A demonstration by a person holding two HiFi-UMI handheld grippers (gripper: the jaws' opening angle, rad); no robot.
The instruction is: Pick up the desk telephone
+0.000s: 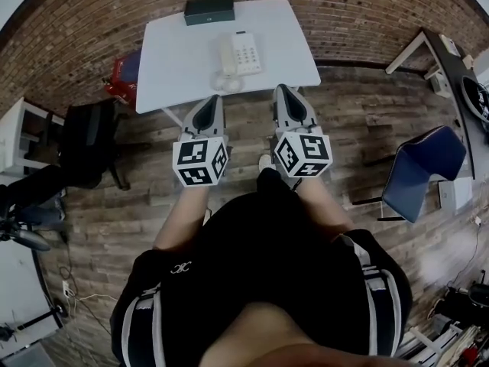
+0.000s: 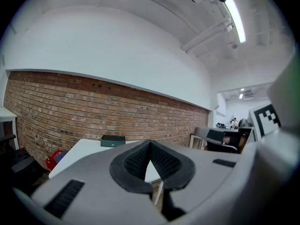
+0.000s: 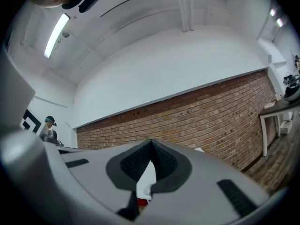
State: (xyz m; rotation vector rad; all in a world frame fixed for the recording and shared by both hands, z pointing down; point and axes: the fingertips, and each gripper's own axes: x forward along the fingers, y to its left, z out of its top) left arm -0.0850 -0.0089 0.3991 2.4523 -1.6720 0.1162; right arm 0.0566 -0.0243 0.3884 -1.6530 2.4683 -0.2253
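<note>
Desk telephone (image 1: pixel 239 53): smooth cream plastic. Desk (image 1: pixel 172 67): smooth matt white top. Wall (image 1: pixel 92 14): rough brick. Floor (image 1: pixel 367 128): worn wood planks. Left gripper (image 1: pixel 216 98) and right gripper (image 1: pixel 283 89): matt grey plastic shells, fingers (image 2: pixel 139 162) lined with dark ribbed rubber

Desk telephone (image 1: pixel 239 55) sits on the white table (image 1: pixel 176 67) — left tool (image 1: pixel 215 99) and right tool (image 1: pixel 285 90) near its front edge.
</note>
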